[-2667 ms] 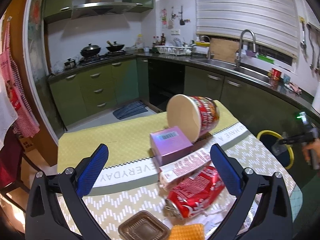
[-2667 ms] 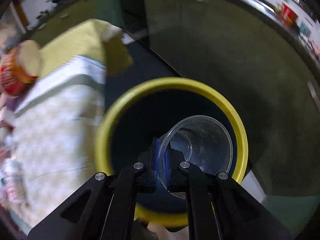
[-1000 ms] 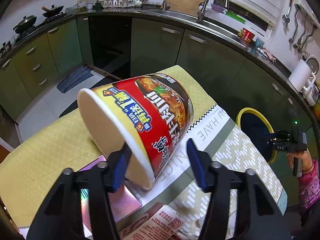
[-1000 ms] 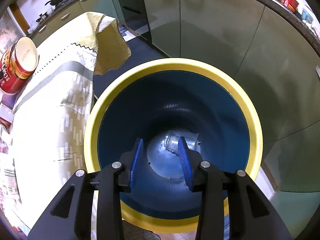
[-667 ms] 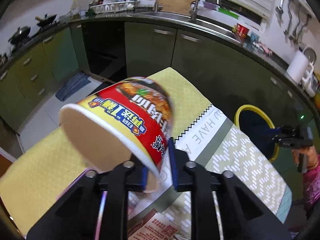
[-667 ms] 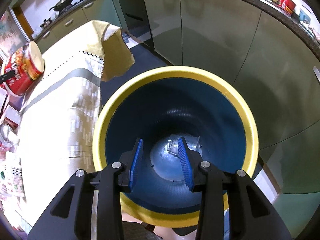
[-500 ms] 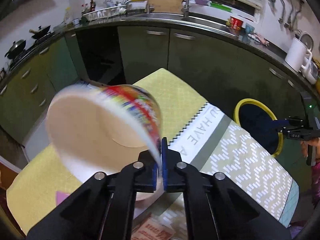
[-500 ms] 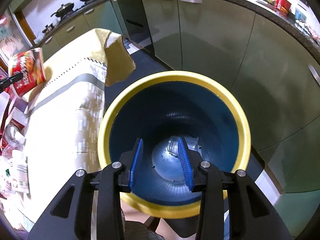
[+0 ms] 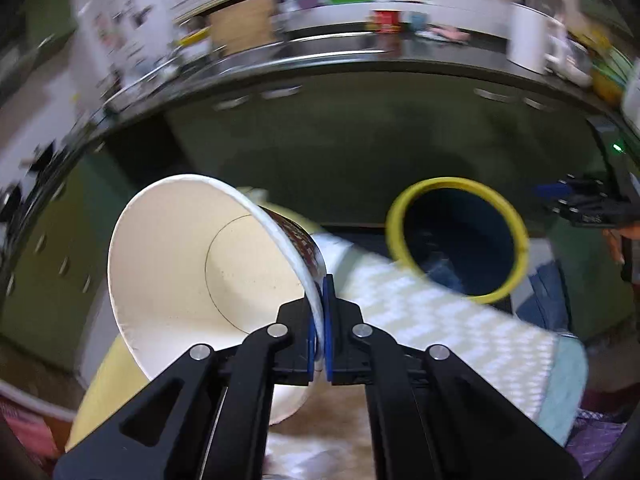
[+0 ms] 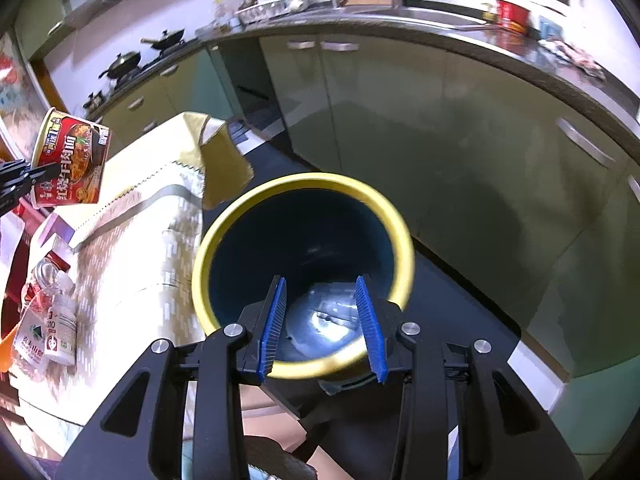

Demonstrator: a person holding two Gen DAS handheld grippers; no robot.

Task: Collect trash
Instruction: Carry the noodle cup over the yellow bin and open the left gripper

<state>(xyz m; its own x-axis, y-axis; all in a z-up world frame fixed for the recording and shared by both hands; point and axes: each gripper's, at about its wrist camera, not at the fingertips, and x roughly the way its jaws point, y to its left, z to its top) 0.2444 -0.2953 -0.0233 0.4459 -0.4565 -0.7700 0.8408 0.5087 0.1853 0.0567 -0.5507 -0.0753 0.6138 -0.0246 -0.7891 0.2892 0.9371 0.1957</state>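
Noodle cup [image 9: 192,276] rim pinched in left tool [image 9: 319,316]; right tool [image 10: 322,324] agape, empty, above bin [image 10: 248,216].

Upper left of the right wrist view: a red instant noodle cup [image 10: 71,164] carries large white Chinese characters, apparently reading "红烧牛肉面", under a yellow rim band bearing a "1". Lower left of the same view, a small white bottle [image 10: 62,330] shows a label with what looks like "10" and a round red emblem. The left wrist view is too blurred for any lettering.
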